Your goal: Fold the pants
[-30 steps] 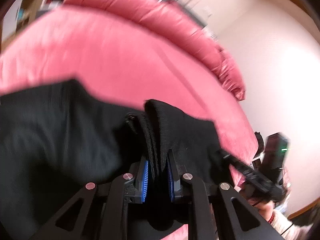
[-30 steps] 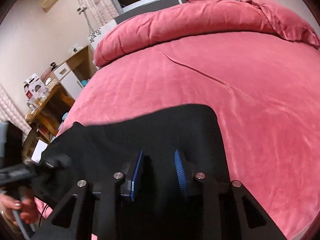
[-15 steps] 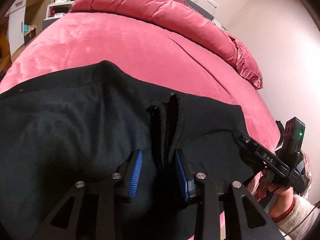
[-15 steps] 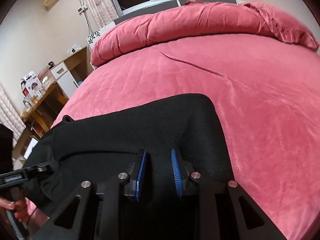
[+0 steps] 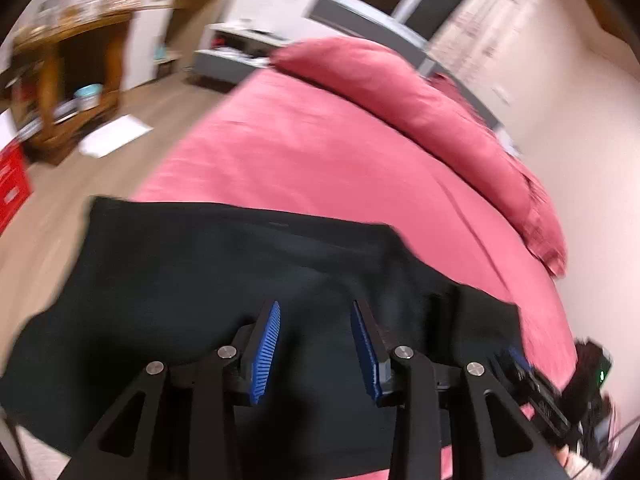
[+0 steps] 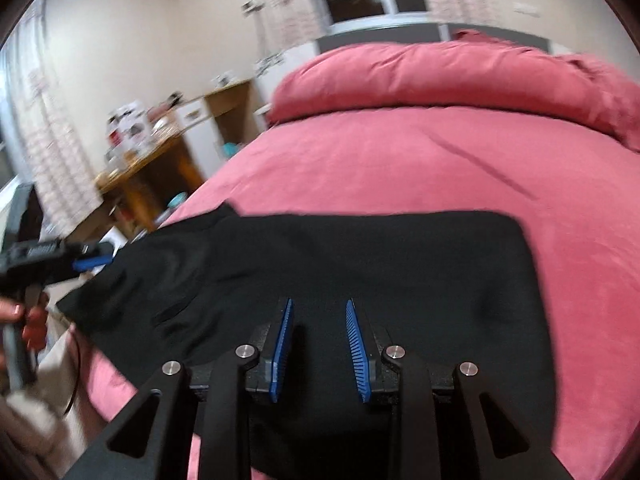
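Left wrist view is showing the black pants [image 5: 224,280] lying flat across the near end of the pink bed [image 5: 320,160], their left edge hanging past the mattress side over the wooden floor [image 5: 168,112]. Folded layers are showing dark and smooth, with soft creases. Beyond them, bare bedspread is stretching to the rolled duvet [image 6: 460,76]. Both the left gripper [image 5: 316,344] and right gripper [image 6: 318,340] are hovering with jaws apart, nothing pinched between.

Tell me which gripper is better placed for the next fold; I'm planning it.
Probably the left gripper: open, it sits near the rumpled, uneven end of the black fabric pants. The right gripper hangs over the flat, squared end.
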Action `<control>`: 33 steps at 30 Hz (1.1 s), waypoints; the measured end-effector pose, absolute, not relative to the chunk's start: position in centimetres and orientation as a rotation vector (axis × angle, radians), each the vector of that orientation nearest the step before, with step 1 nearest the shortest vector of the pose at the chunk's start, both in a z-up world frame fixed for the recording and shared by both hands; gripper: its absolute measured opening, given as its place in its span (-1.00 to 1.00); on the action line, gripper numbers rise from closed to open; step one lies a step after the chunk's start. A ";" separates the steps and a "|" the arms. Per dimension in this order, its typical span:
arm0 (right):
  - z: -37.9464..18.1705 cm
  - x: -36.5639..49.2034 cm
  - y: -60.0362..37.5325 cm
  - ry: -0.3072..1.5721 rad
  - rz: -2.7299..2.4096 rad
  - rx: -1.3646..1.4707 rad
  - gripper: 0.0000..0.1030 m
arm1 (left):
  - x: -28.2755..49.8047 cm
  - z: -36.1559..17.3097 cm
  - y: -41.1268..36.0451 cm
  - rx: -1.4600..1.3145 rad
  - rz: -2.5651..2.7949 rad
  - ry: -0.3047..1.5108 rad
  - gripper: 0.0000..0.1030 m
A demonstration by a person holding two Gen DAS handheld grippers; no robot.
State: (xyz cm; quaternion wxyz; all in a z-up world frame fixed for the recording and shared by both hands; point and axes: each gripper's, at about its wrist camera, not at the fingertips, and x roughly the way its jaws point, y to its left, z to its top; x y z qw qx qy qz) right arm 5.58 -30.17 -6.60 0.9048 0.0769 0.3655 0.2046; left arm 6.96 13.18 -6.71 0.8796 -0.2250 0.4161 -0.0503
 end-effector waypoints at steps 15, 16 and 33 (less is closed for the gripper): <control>-8.7 6.4 -30.4 0.843 0.463 0.230 -0.43 | 3.1 -9.1 29.3 -0.885 0.106 0.861 0.07; -8.7 6.4 -30.4 0.843 0.463 0.232 -0.43 | 3.1 -9.5 29.2 -0.898 0.112 0.871 0.07; -8.6 6.4 -30.7 0.845 0.465 0.245 -0.43 | 3.1 -16.7 29.9 -1.116 -0.009 1.119 0.51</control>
